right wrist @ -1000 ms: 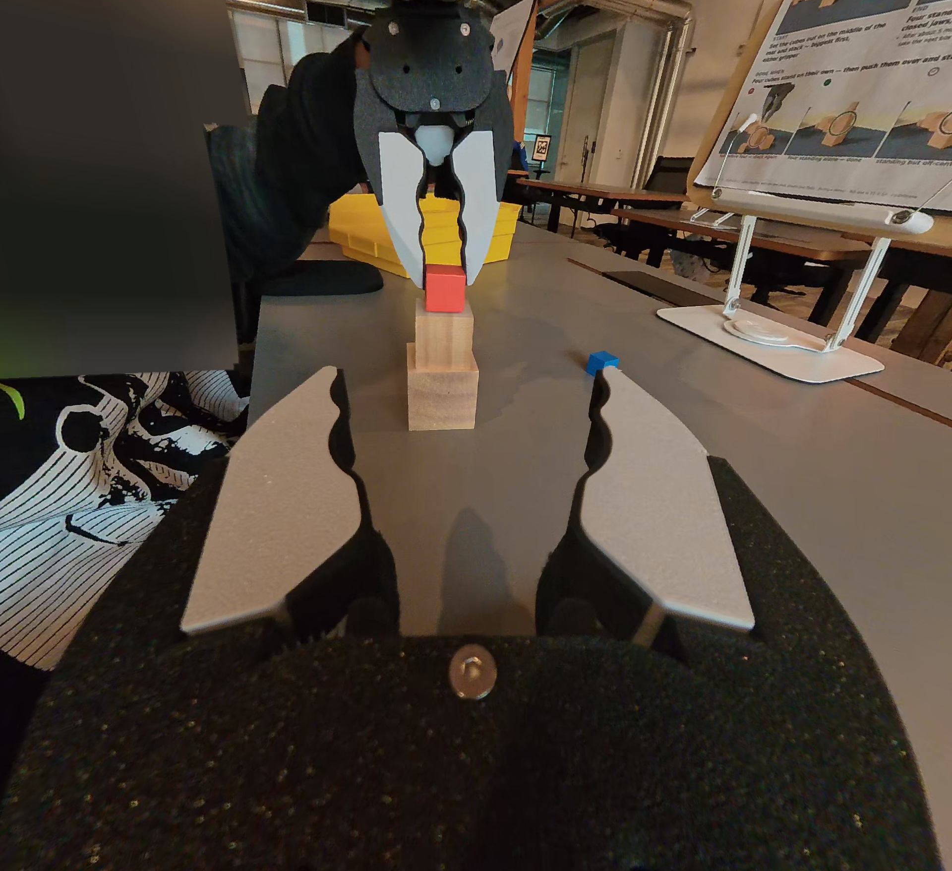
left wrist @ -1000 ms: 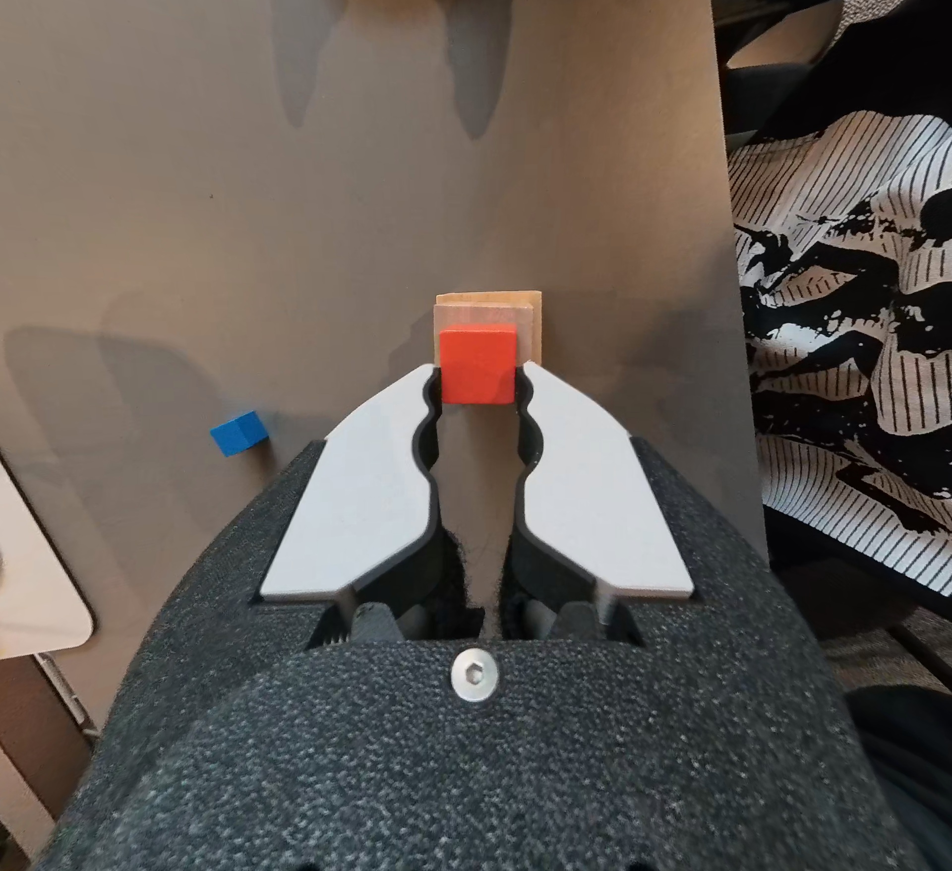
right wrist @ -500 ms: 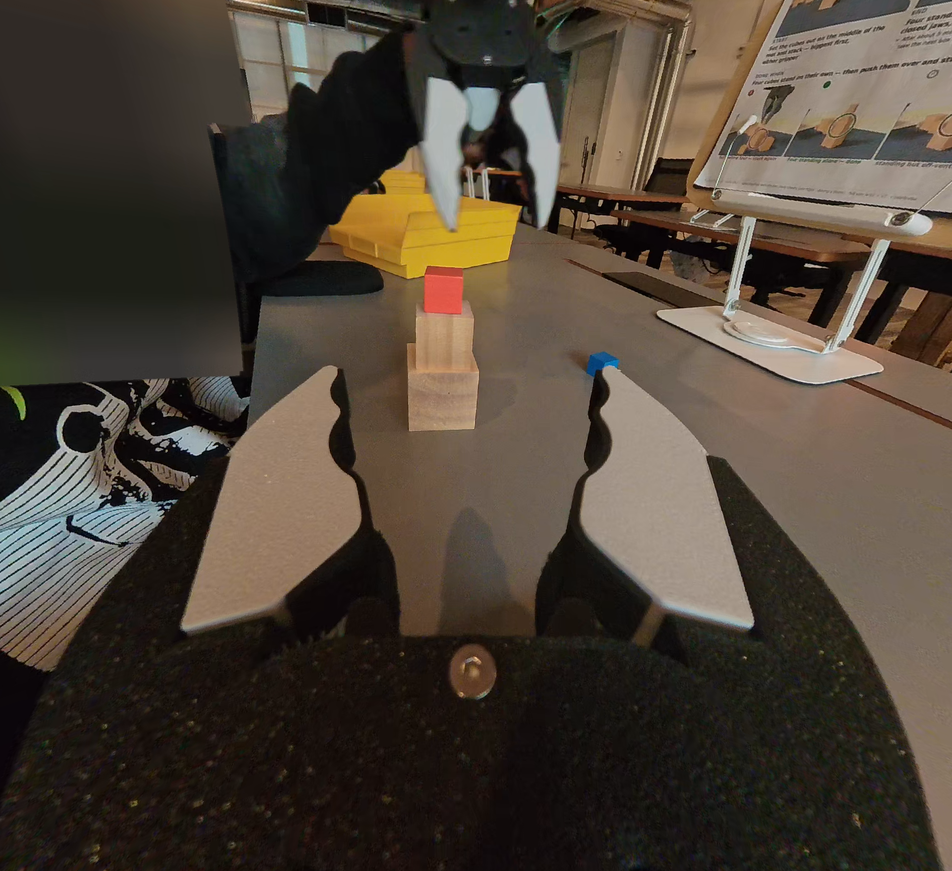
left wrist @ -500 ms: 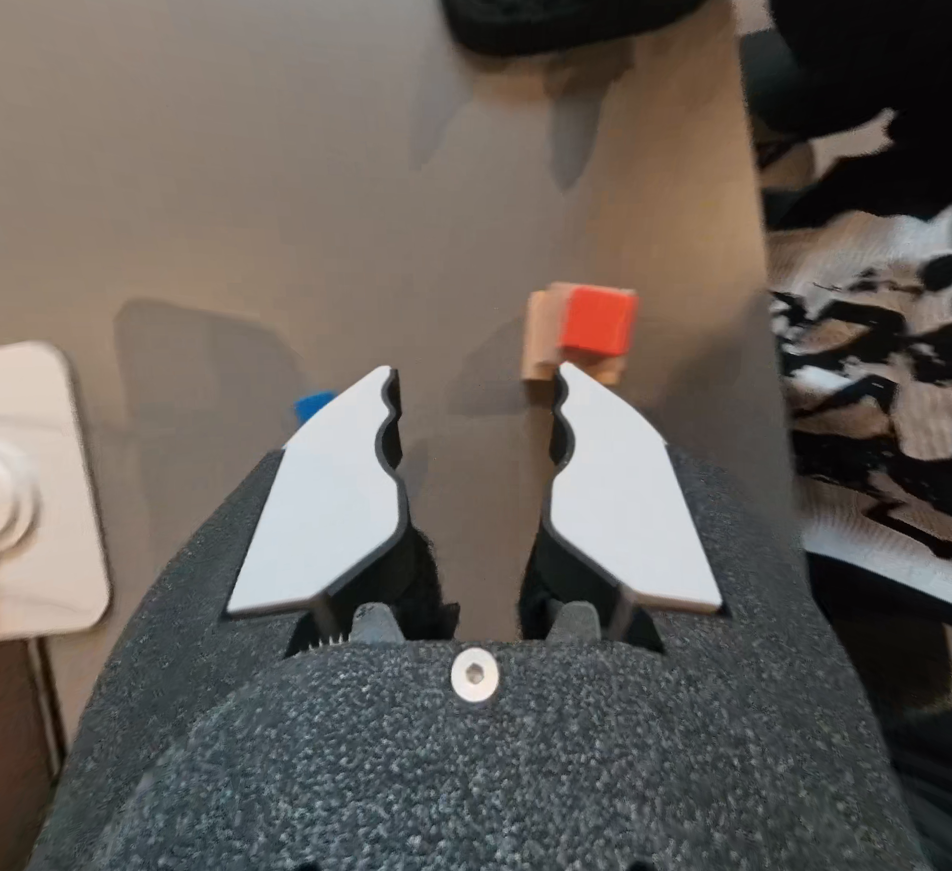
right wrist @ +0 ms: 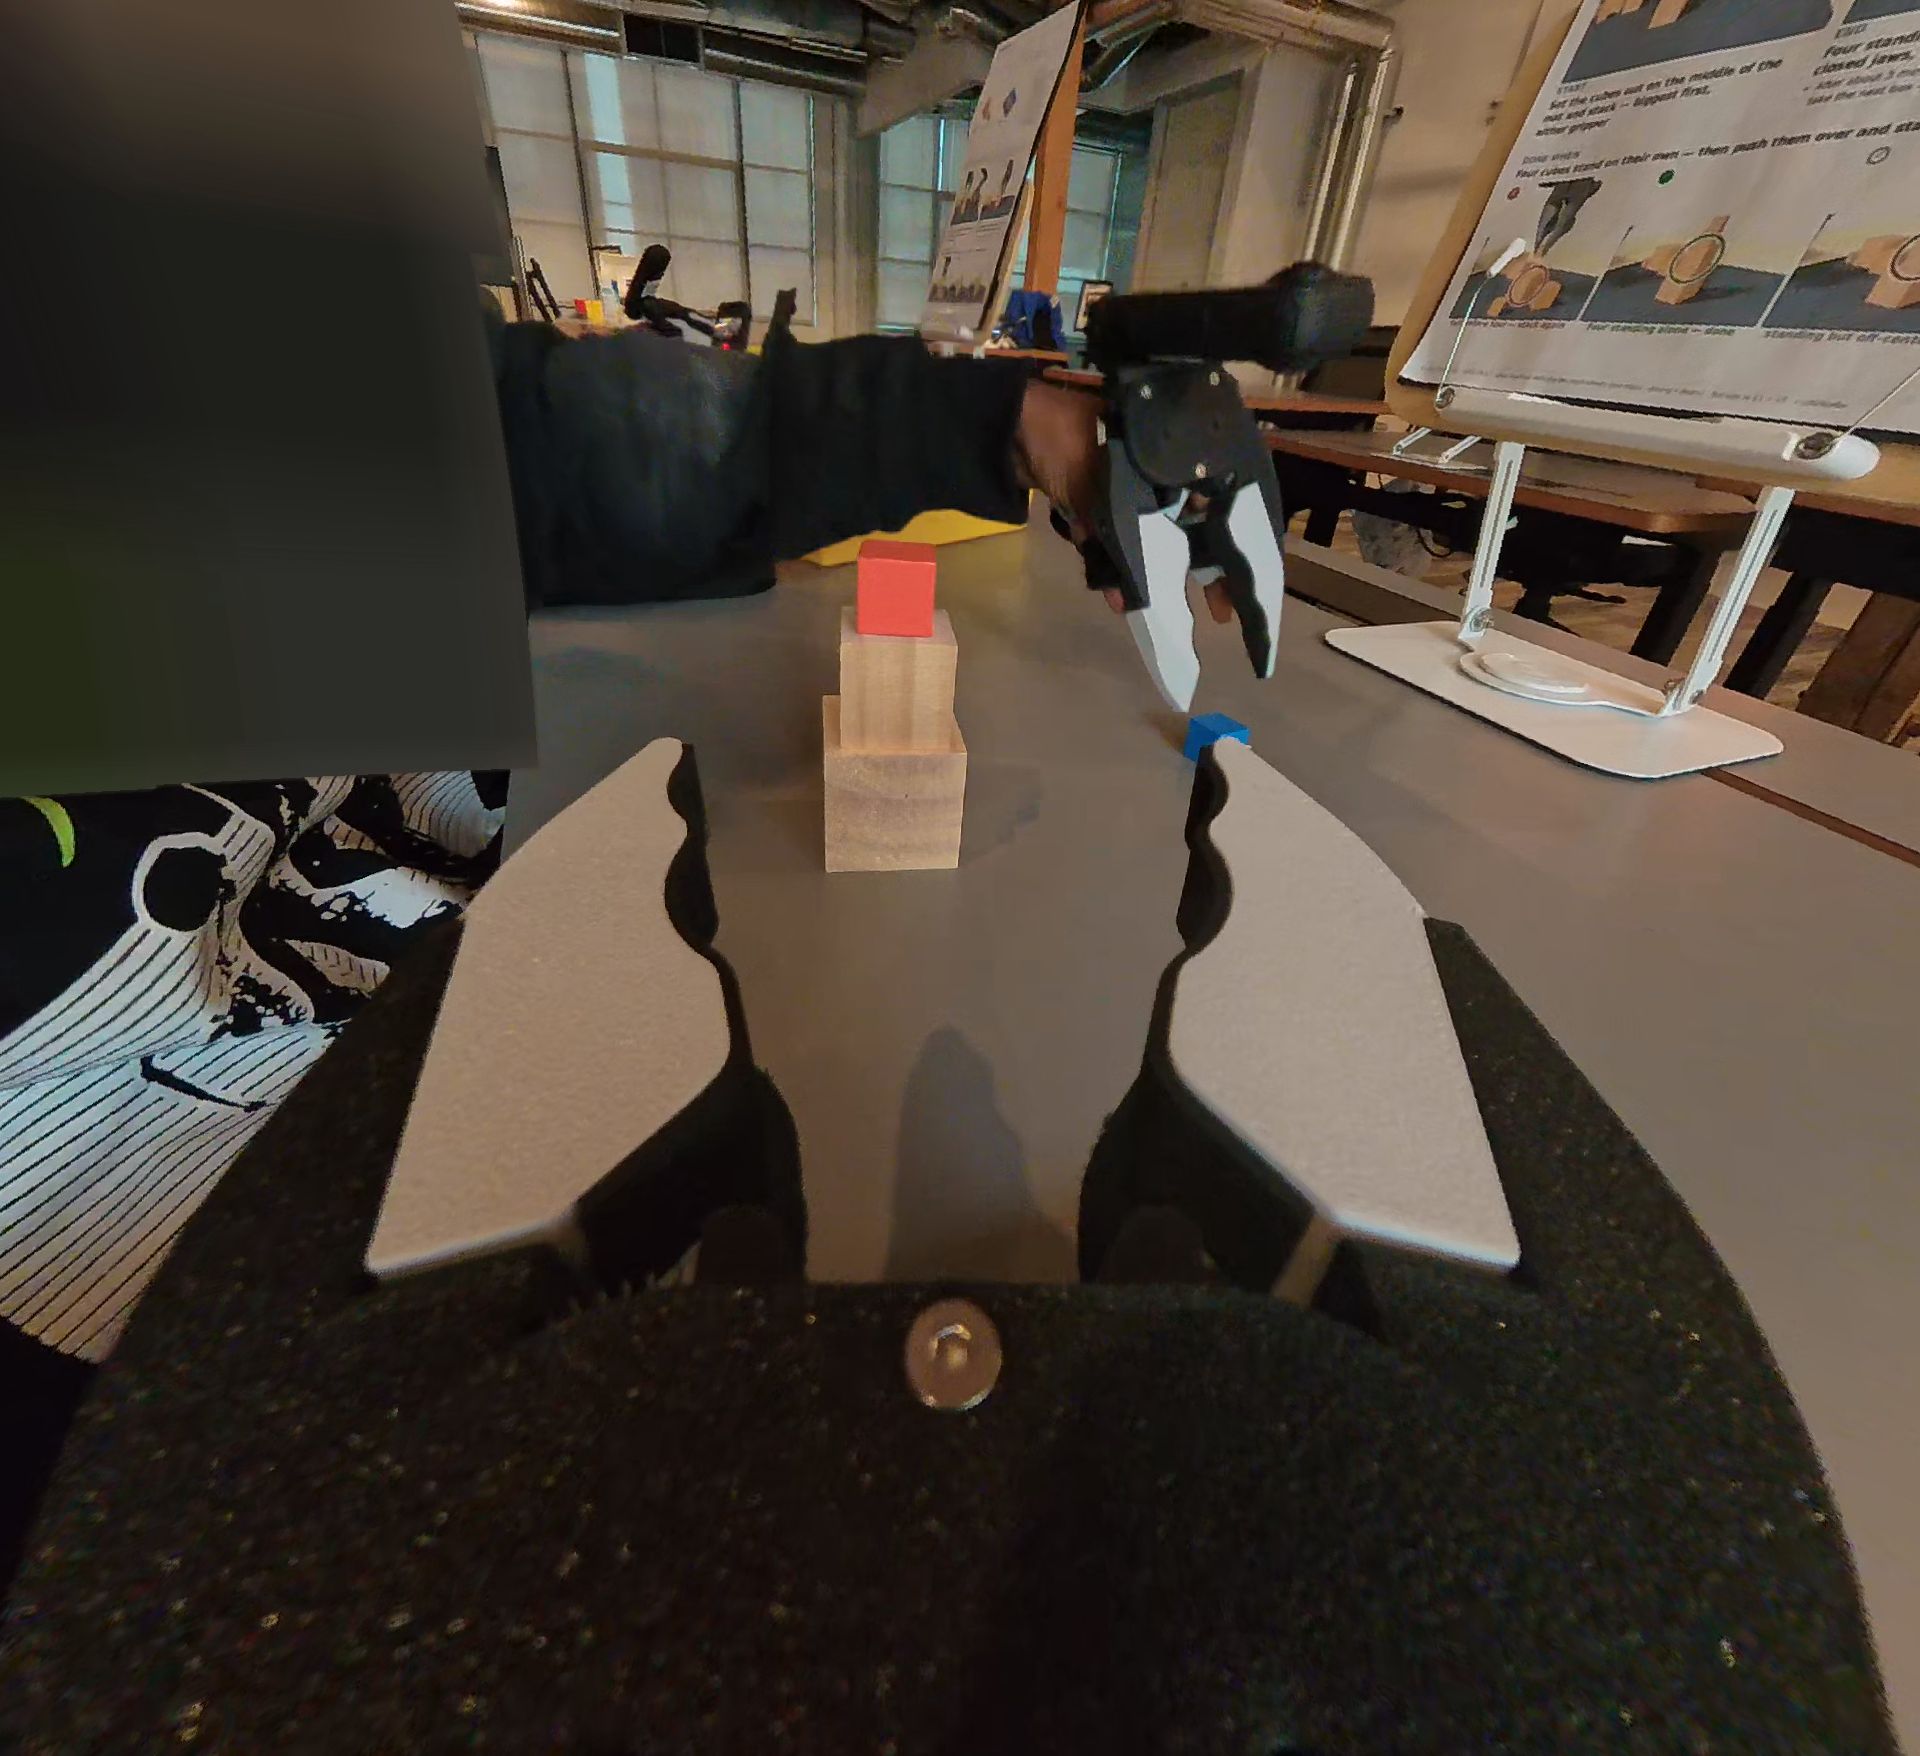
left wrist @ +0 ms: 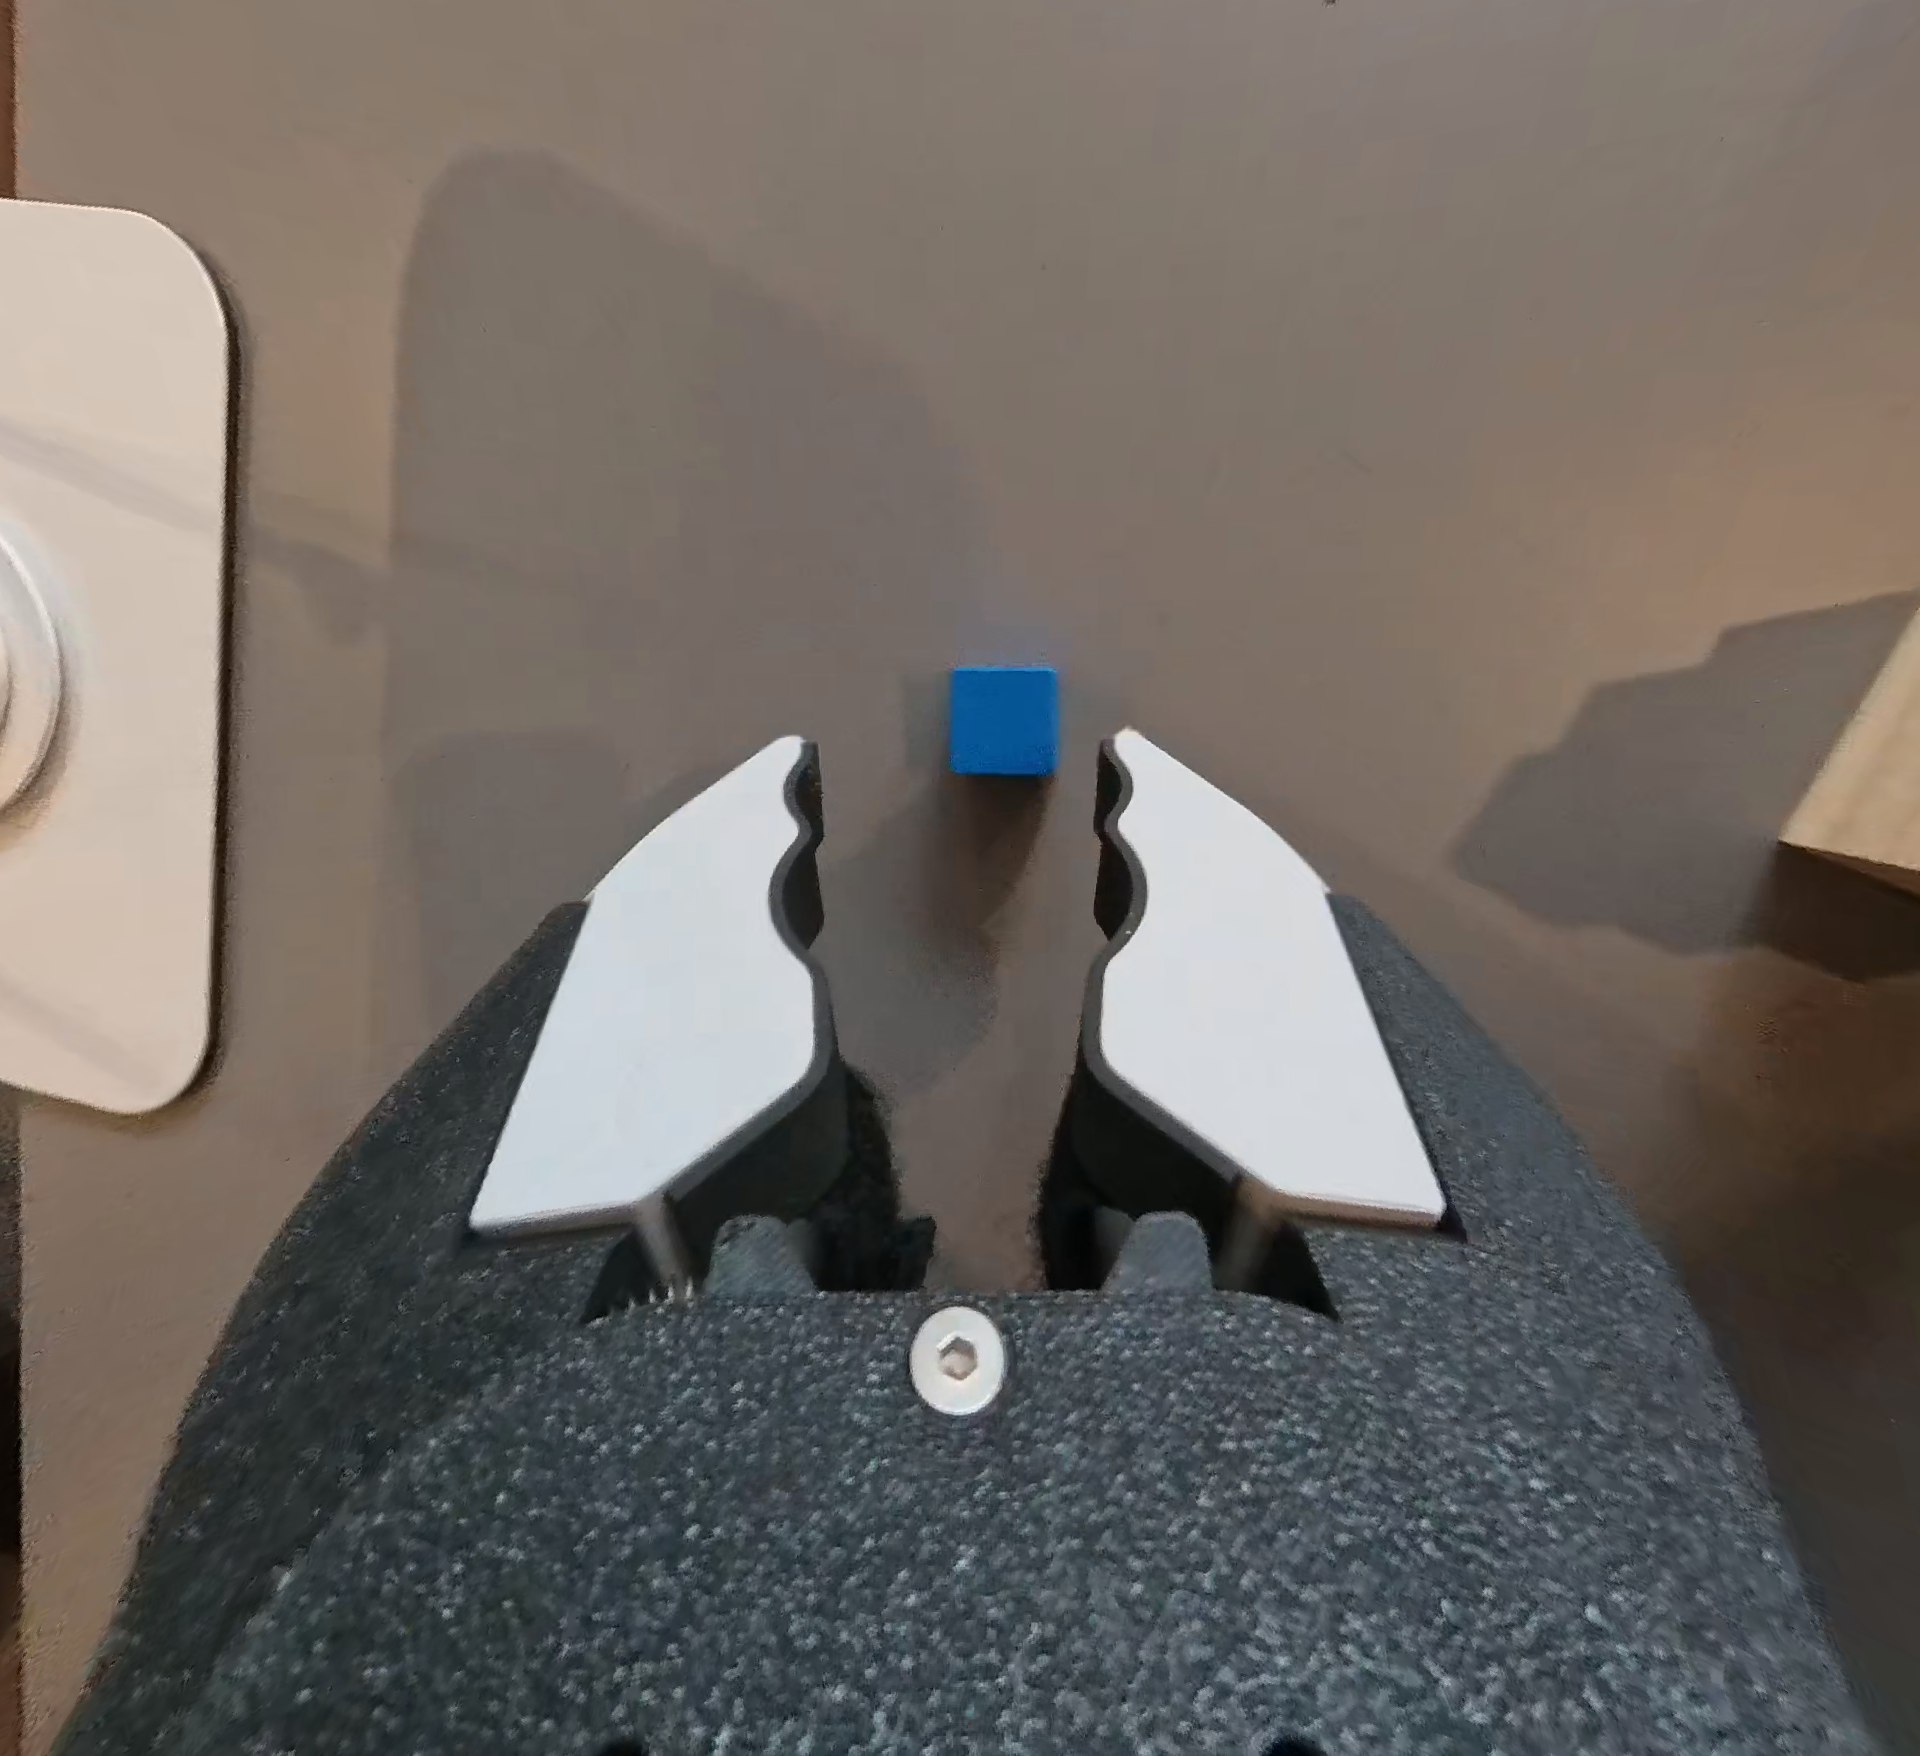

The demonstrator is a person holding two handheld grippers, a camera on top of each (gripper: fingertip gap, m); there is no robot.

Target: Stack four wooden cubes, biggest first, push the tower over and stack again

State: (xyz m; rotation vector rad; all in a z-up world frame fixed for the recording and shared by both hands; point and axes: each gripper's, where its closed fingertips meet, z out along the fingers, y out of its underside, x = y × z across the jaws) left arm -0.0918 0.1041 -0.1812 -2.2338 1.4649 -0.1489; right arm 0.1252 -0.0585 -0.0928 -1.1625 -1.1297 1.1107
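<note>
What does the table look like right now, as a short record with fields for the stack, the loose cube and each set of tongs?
stack: red cube on a small wooden cube on a large wooden cube
loose cube: blue cube, alone on the grey table
left tongs: open, above the blue cube, not touching it
right tongs: open, empty, facing the stack

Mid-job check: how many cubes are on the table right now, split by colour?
Plain, unpainted wooden cubes: 2, the large bottom one and the medium one on it
Red painted wooden cube: 1, on top of the stack
Small blue painted wooden cube: 1, alone on the grey table
Total: 4
</note>
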